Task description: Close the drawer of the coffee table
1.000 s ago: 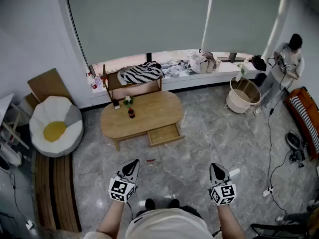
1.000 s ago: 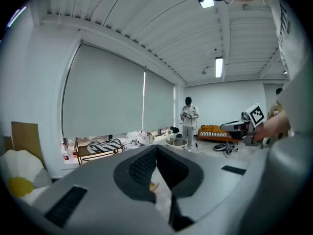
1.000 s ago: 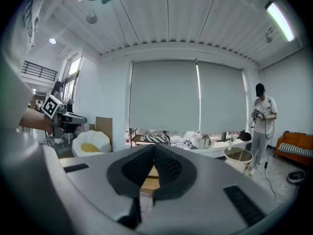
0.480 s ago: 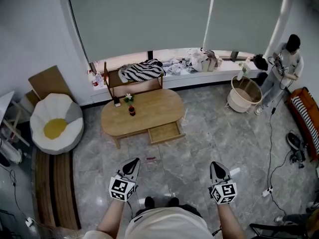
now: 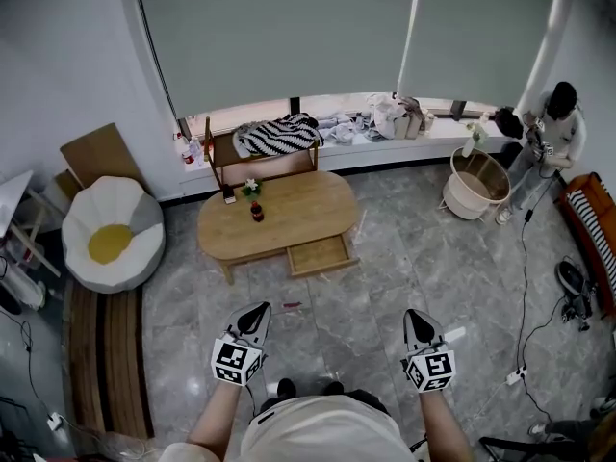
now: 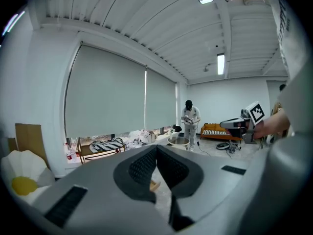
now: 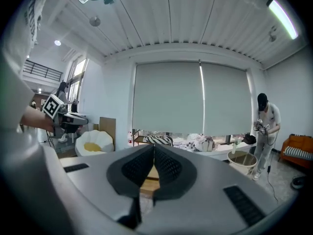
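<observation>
- Left tool (image 5: 253, 320) — jaws pressed together, empty, hovering over the floor, well apart from the furniture.
- Worktop (image 5: 289, 210) — its drawer (image 5: 320, 255) is standing pulled out on the near side.
- Right tool (image 5: 417, 321) — jaws together, empty, hovering alongside.
- Step, judged: approach is beginning; the next move is calling for walking up and pushing the drawer front in.

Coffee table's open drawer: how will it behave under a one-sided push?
The drawer looks like rigid wood, so it should slide as one piece, though off-centre it may bind. It seems empty, so probably light. The coffee table stands on smooth tile and might shift.
</observation>
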Tool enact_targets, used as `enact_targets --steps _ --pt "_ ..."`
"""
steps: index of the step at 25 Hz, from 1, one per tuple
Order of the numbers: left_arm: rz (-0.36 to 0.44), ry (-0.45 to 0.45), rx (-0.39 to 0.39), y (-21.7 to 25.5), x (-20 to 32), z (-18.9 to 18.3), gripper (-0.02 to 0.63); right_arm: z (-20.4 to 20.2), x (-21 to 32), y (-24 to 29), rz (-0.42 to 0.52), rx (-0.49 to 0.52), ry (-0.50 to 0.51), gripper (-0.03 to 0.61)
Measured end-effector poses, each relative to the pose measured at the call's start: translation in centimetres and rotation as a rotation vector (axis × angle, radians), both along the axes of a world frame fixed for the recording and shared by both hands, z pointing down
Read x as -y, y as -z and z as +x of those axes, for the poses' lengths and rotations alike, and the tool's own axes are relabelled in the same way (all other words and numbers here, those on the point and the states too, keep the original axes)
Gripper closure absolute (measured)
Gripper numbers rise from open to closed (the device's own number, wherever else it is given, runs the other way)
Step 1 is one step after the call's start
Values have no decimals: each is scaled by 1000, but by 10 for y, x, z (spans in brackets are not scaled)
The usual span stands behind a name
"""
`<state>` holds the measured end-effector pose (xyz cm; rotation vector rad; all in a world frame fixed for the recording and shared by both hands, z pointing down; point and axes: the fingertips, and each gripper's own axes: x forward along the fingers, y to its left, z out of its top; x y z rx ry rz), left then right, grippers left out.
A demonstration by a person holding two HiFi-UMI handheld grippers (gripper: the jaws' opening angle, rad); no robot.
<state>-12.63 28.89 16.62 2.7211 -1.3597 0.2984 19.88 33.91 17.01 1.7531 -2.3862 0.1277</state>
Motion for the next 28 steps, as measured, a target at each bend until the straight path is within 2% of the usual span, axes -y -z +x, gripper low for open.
enact_targets --steps 6,16,28 --pt "21 6 -42 8 -8 22 594 8 3 4 27 -18 54 560" --pt "6 60 -18 -3 -22 47 594 21 8 -6 32 -29 143 560" --pt "-7 79 -38 -11 -19 53 594 21 25 -16 15 -26 188 560"
